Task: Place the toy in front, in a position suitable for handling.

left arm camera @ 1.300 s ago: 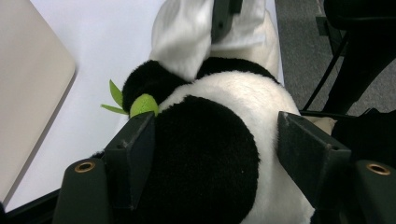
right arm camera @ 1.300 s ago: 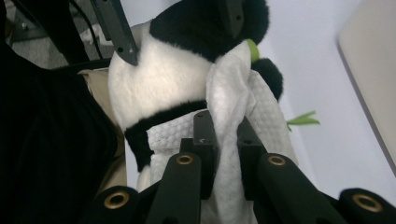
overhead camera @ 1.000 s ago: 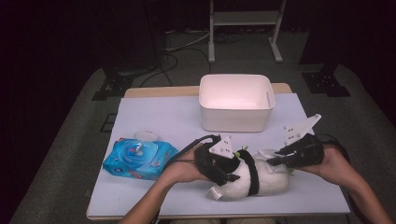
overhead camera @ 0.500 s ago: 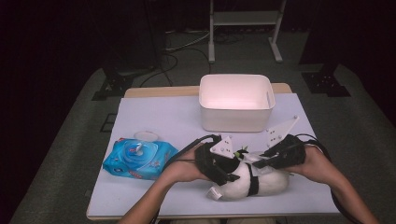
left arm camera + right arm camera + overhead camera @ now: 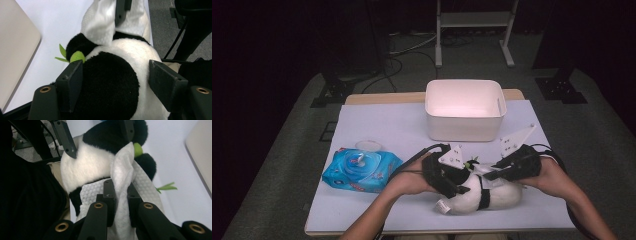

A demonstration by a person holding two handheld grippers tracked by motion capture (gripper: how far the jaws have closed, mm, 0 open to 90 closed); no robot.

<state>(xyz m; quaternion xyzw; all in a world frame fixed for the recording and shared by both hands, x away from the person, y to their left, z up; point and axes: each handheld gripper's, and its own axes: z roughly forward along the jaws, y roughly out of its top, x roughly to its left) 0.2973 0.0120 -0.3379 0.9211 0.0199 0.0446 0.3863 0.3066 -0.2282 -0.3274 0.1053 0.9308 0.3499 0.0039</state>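
A black-and-white plush panda (image 5: 497, 197) lies on its side near the table's front edge, a green leaf sprig (image 5: 65, 55) at its mouth. My left gripper (image 5: 457, 182) grips its body from the left: in the left gripper view (image 5: 116, 68) both pads press into the fur (image 5: 110, 85). My right gripper (image 5: 491, 174) comes from the right, shut on a white textured wipe (image 5: 122, 165). In the right gripper view (image 5: 120, 186) the wipe lies folded between the pads and drapes over the panda's head and chest (image 5: 87, 162).
A white rectangular bin (image 5: 464, 107) stands behind the panda at the table's middle back. A blue wipes pack (image 5: 361, 170) lies to the left, with a small clear round lid (image 5: 368, 145) behind it. The white tabletop (image 5: 387, 120) ends just in front of the panda.
My right gripper has moved left and slightly down with the wipe, onto the panda. The left gripper and the panda have stayed put.
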